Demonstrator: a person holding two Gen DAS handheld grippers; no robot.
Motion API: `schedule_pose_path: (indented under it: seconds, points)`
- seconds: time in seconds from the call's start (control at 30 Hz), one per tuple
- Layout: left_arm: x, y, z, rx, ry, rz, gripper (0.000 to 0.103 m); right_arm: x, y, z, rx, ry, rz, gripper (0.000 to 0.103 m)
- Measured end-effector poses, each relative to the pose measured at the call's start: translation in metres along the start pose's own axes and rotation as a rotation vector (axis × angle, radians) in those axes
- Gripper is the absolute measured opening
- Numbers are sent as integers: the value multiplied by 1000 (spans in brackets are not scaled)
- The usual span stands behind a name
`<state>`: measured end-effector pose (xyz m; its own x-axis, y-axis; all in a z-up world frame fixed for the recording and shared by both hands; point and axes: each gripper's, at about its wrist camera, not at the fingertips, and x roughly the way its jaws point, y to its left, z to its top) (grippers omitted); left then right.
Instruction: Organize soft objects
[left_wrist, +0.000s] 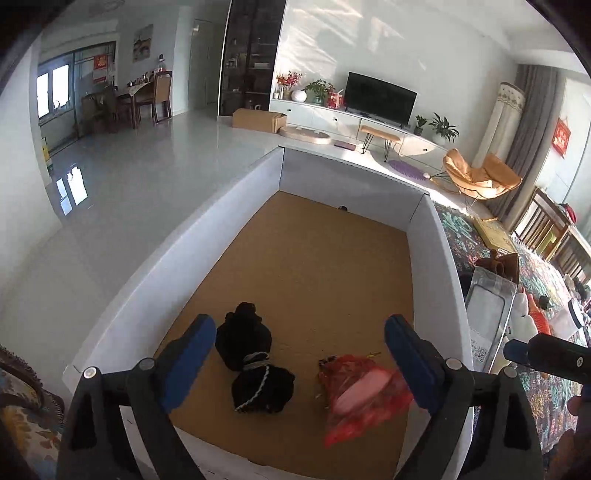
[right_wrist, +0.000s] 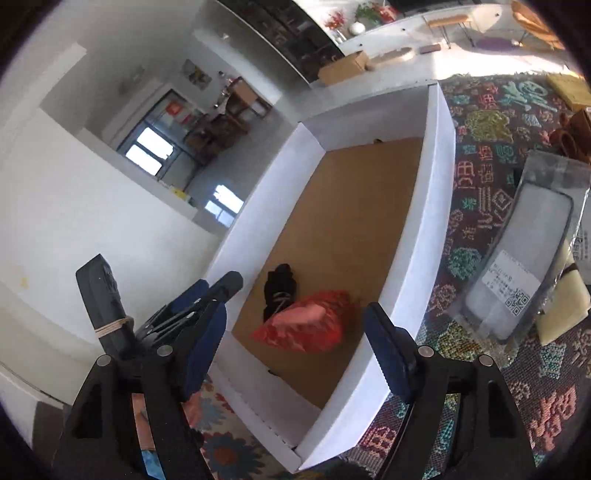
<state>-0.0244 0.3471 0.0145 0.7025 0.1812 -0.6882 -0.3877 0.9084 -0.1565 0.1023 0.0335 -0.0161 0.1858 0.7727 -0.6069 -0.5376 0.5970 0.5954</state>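
Both wrist views down into white box (left_wrist: 122, 295) (right_wrist: 436, 206).

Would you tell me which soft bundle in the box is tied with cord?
The black bundle, cinched by pale cord; the red mesh bag beside it shows none.

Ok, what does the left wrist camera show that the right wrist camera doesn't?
Only the left wrist view shows the television, the orange lounge chair and both lobes of the black pouch unobstructed. Only the right wrist view shows the floral fabric below the box's near end and the left tool from outside, fingers apart. Both show the white box with its brown floor, the red mesh bag beside the black pouch inside it, the clear packet on the patterned cloth, and open, empty tools.
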Motion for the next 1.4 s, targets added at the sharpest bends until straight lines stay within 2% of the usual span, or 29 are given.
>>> schedule_pose_path:
  seconds: [0.07,0.13,0.2,0.3,0.37,0.4,0.5,0.57,0.63,0.7,0.83,1.0,1.4]
  points:
    - [-7,-11,-3,0,-29,-36,93,-16,-18,-10,-23,-53,-103,80]
    - [-15,-31,-6,22,-46,-109,93,-38,-40,-28,-35,-108,-244,80]
    - [-26,-63,-7,63,-46,-213,93,-61,-73,-51,-11,-153,-397,80]
    - [-37,-124,-28,163,-28,-382,95,-93,-127,-88,73,-189,-586,80]
    - [-38,-165,-51,238,8,-482,103,-111,-156,-105,118,-189,-699,80]
    - [-32,-185,-65,273,41,-517,103,-123,-164,-113,135,-195,-743,80]
    - [2,-237,-108,347,178,-529,103,-137,-185,-112,165,-187,-851,80]
    - [26,-258,-135,371,237,-488,103,-136,-194,-106,157,-150,-886,80]
    - [49,-274,-147,403,259,-431,103,-130,-202,-104,144,-117,-910,80]
    - [67,-284,-152,435,244,-364,103,-128,-207,-104,151,-102,-901,80]
    - [87,-300,-151,480,201,-277,103,-132,-211,-105,163,-138,-887,83]
    - [103,-316,-143,497,205,-238,103,-130,-215,-103,156,-149,-892,86]
    - [104,-319,-144,494,198,-242,103,-127,-211,-105,155,-151,-893,89]
